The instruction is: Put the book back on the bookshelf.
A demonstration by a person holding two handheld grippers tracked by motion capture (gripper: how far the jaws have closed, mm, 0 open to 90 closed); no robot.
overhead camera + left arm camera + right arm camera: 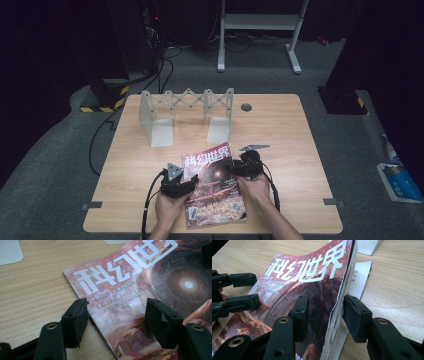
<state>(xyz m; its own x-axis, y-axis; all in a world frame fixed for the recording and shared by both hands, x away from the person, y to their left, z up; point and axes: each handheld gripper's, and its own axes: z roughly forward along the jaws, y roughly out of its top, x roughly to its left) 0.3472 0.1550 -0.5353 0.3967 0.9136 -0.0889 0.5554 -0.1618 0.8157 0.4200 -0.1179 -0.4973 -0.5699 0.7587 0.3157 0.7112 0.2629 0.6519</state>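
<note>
A magazine (215, 192) with a reddish cover and white Chinese title lies at the front middle of the wooden table (300, 150). My left gripper (116, 322) is open and straddles the magazine's (130, 280) left edge: one jaw rests over the bare wood, the other over the cover. In the high view this left gripper (189, 186) sits at the cover's left side. My right gripper (324, 312) is shut on the magazine's (312, 272) right edge, which is raised and curled up; one pad presses on the cover, the other on the page edges. In the high view it is the right gripper (235, 167).
A grey folding rack (187, 112) with two flat feet stands at the back of the table. A round cable hole (246, 107) lies to its right. A white printed sheet (362, 275) shows beneath the magazine's lifted edge. The left gripper (244, 291) shows across the cover.
</note>
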